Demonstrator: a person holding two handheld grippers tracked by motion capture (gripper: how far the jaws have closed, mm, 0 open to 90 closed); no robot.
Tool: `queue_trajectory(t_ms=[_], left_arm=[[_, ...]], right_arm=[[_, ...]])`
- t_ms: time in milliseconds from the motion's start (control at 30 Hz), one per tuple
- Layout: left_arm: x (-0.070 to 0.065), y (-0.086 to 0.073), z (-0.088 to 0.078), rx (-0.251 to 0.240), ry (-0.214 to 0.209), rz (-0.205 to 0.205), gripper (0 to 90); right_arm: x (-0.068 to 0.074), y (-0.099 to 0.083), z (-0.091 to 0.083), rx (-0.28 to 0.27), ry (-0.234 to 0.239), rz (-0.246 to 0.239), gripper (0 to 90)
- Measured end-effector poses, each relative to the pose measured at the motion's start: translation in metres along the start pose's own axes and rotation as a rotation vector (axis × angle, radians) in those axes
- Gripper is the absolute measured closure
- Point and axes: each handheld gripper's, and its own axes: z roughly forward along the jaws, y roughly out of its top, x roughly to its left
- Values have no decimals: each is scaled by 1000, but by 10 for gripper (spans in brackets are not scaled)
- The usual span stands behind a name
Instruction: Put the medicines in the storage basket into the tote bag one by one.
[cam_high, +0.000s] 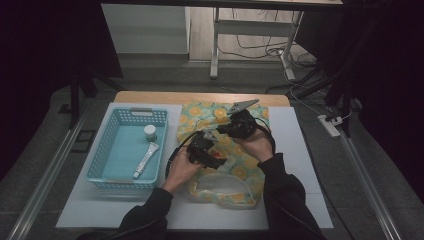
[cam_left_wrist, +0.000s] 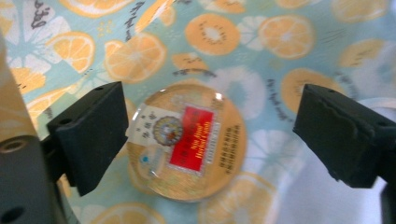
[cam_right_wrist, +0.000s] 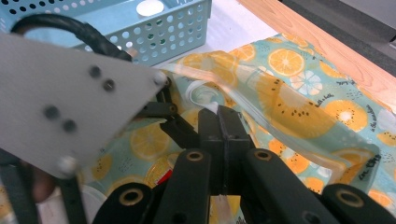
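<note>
Round tin (cam_left_wrist: 187, 145), red label unreadable, between parted left hand-held gripper (cam_left_wrist: 210, 140) jaws.

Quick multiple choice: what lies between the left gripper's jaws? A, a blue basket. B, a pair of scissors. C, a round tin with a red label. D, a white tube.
C: in the left gripper view, the left gripper has open jaws either side of a round tin with a red label, lying on the orange-print pouch.
</note>
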Motion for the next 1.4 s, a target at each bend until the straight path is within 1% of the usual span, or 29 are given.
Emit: queue_trajectory(t_ms=[67, 167, 200, 267, 367, 467, 567, 633, 700, 733, 833, 967, 1067, 1167, 1233, 1400], left_arm=[[-1, 0, -3, 3, -17, -10, 74], [-2, 0, -10, -8, -55, -20, 44], [-3, 0, -13, -17, -69, -30, 35], [-4, 0, -18, -24, -87, -29, 32], [-8, 0, -25, -30, -94, -22, 25], [-9, 0, -31, -22, -118, -16, 28], [-12, -1, -38, -14, -129, -6, 29], [-12, -1, -43, -19, -141, -6, 31], [-12, -3, -47, -30, -151, -11, 33], [-11, -3, -48, -34, -157, -20, 33], [-6, -6, -52, -46, -195, -34, 35], [-3, -10, -57, -49, -186, -36, 26], [-1, -13, -62, -60, -181, -49, 13], [1, -16, -68, -72, -171, -66, 3], [2, -18, -72, -82, -163, -70, 1], [7, -26, -83, -110, -160, -81, 0]], right_arm=[[0, 0, 0, 1, 4, -4, 900], [1, 0, 0, 3, 6, -8, 900], [1, 0, 0, 3, 6, -12, 900], [1, 0, 0, 4, 8, -21, 900], [2, 0, 0, 6, 11, -29, 900], [2, 0, -1, 0, 12, -23, 900], [2, 0, -1, -5, 11, -21, 900], [2, 0, -2, -6, 11, -17, 900], [2, 0, -2, -9, 11, -18, 900], [2, 0, -2, -9, 12, -19, 900], [2, 1, -2, -10, 16, -20, 900], [3, 1, -2, -12, 15, -17, 900], [2, 1, -2, -11, 15, -14, 900], [2, 0, -2, -9, 16, -13, 900], [2, 0, -2, -10, 16, -12, 900], [2, 1, -3, -13, 15, -12, 900]])
